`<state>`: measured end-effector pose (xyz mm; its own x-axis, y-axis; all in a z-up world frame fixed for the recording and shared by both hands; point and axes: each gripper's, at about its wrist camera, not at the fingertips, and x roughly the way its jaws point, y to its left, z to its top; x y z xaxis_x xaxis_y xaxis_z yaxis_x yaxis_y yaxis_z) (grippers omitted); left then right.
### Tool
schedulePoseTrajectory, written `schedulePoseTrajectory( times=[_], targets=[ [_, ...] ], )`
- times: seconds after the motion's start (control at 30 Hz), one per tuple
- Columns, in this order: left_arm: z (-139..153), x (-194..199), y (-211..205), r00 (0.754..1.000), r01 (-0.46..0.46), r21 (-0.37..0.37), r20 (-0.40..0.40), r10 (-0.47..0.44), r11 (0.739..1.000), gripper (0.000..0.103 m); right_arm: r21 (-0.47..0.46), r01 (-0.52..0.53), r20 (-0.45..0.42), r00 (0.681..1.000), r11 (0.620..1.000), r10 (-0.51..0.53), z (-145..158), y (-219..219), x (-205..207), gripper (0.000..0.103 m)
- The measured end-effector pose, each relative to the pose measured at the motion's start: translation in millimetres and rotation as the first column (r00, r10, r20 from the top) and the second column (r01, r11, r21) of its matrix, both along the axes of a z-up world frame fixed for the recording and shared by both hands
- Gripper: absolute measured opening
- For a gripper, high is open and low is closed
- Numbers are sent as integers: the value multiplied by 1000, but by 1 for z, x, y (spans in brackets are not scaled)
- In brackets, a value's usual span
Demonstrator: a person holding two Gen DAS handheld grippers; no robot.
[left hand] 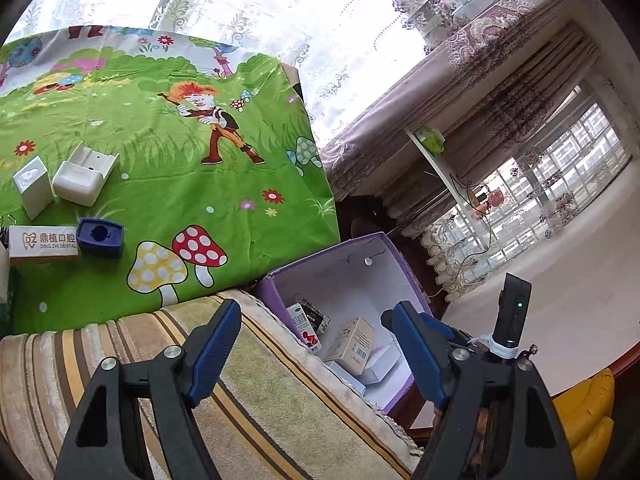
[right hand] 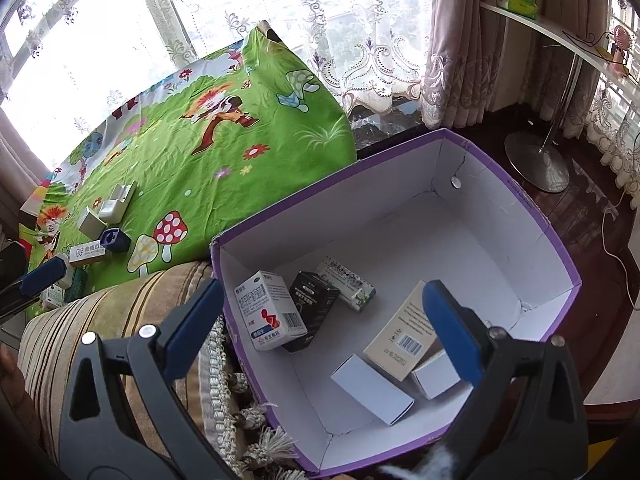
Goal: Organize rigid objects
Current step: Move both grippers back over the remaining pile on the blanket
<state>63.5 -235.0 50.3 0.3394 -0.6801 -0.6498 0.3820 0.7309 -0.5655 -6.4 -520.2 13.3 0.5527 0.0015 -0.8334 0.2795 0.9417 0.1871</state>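
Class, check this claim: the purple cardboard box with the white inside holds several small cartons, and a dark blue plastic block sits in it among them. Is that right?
One detail is wrong. The dark blue plastic block is not in the purple cardboard box; it lies on the green cartoon-print cloth, as the right wrist view shows. The box does hold several small cartons.

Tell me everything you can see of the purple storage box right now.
The purple storage box is an open-topped rectangular carton, apparently cardboard: purple outside, white inside, with creased inner corners and a small round fastener on its far wall. It stands upright beside the striped cushion, past the edge of the green cartoon cloth. Six small packages lie on its floor, among them a black box leaning against a white medicine box. Neither tool touches it.
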Motion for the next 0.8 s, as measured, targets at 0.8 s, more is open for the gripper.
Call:
schedulePoseTrajectory(
  times=[0.8],
  targets=[
    [-28,50,176,950,-294,383,18,311,876,75,-58,-180,29,983,982,182,37,70,25,101]
  ],
)
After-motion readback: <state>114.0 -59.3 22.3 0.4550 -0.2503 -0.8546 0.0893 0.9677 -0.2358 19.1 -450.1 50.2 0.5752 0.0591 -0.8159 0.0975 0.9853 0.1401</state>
